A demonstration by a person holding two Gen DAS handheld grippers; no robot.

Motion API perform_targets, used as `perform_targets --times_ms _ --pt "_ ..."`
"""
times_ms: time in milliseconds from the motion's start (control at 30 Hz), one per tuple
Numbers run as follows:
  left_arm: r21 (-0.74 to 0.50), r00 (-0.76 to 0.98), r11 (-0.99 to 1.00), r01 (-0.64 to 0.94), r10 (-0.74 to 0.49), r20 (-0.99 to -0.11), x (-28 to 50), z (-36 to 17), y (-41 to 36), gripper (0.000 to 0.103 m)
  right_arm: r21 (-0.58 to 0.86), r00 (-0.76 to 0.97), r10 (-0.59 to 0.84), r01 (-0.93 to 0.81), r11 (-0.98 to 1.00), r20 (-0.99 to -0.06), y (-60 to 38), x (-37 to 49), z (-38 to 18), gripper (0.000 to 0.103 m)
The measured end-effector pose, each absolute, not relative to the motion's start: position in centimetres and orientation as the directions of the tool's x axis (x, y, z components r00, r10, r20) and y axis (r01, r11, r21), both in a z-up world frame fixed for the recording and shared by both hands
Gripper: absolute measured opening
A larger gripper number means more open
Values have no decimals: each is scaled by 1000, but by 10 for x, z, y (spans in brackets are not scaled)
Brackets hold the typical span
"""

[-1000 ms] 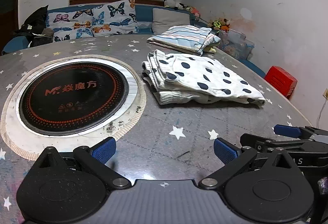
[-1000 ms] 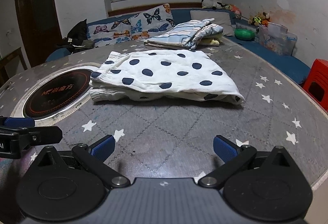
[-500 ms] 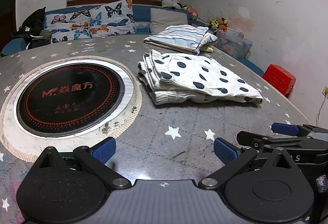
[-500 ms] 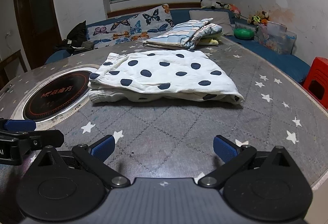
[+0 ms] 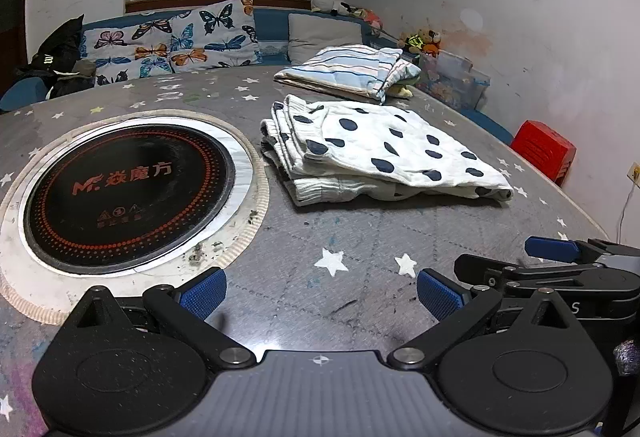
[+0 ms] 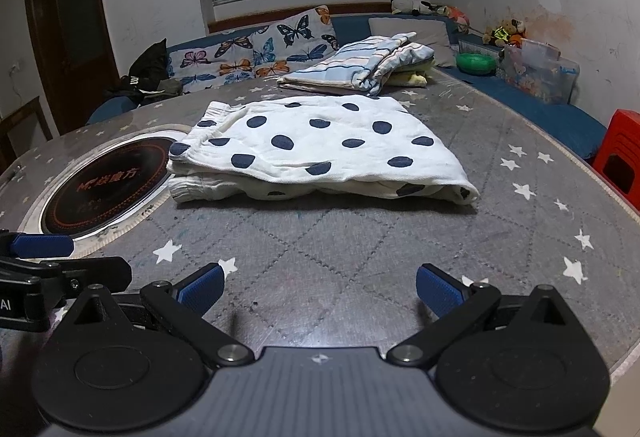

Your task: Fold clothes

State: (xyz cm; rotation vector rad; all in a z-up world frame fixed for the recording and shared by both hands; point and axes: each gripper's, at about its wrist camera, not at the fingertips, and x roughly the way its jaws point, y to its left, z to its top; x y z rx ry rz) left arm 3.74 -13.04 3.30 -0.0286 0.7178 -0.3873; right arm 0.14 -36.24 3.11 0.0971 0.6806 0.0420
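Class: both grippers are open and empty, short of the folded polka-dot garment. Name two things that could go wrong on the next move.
1. The polka-dot garment lies in loose layers; a pinch at its near edge might catch only the top one and undo the fold.
2. It lies right beside the induction cooktop; dragging could pull cloth over the crumbs at the cooktop's rim.

Both wrist views sit low over the table (image 5: 360, 237); both share the polka-dot garment (image 6: 320, 141).

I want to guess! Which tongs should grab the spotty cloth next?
Probably the right tongs: the spotty cloth lies straight ahead of them. The left tongs face the cooktop side.
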Motion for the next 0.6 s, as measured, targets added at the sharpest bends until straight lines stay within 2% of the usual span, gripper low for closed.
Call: perform_targets --times_ms 600 --pt "-149 675 921 361 -368 -640 42 33 -139 103 107 774 74 -9 994 -629 -363 8 30 103"
